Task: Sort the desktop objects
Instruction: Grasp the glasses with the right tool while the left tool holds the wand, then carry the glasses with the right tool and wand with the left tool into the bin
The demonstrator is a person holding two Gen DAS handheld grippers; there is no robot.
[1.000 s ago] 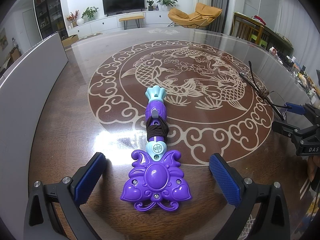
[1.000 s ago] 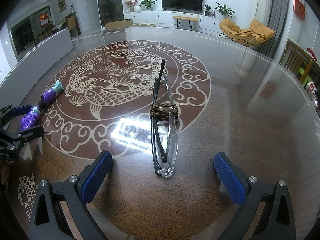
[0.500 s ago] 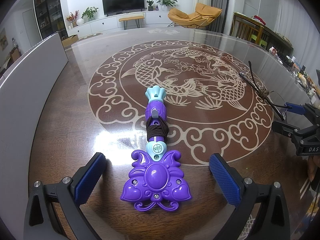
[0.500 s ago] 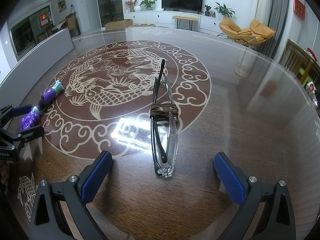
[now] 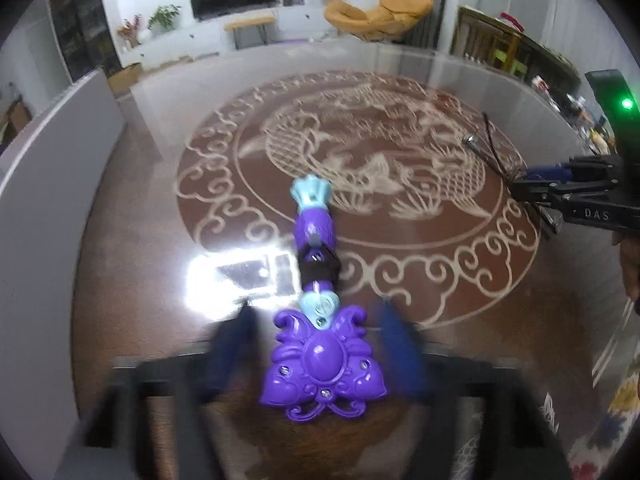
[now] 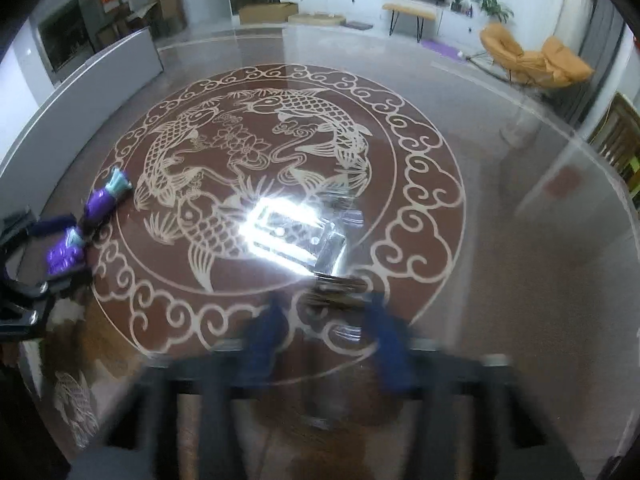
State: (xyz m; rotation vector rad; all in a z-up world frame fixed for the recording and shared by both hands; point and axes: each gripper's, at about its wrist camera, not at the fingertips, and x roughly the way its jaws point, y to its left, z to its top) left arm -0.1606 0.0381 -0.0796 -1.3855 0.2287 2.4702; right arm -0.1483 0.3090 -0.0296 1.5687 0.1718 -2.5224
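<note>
1. Okay, change first: both jaws stood wide a second ago and are closing now. Both sets of pads are smeared by motion blur.
2. Left hand-held gripper (image 5: 320, 340): the purple and teal plastic butterfly-headed toy wand (image 5: 322, 364) lies flat on the brown glass-topped table with a carved fish medallion (image 5: 140, 240), in the same spot as before. Its butterfly head sits between the blue pads. The pads are right at the wings, but the blur hides whether they press, so I cannot tell if it is clenched on the toy.
3. Right hand-held gripper (image 6: 326, 332): the folded clear-lens glasses with thin dark arms (image 6: 332, 286) are between its pads. The medallion has shifted in this view while the glasses kept their place between the fingers, so I judge that it is grasping them and that they travel with it.
4. Meaning for the task: sorting is only at the pick-up step. Nothing has been placed anywhere yet, and no bin or tray shows.
5. Counts:
   - toy wands: one
   - glasses: one pair
   - dark brown elastic bands: two, one around the wand's handle (image 5: 320, 268) and one around the glasses (image 6: 340, 300)
   - hand-held grippers: two
   - tables: one
</note>
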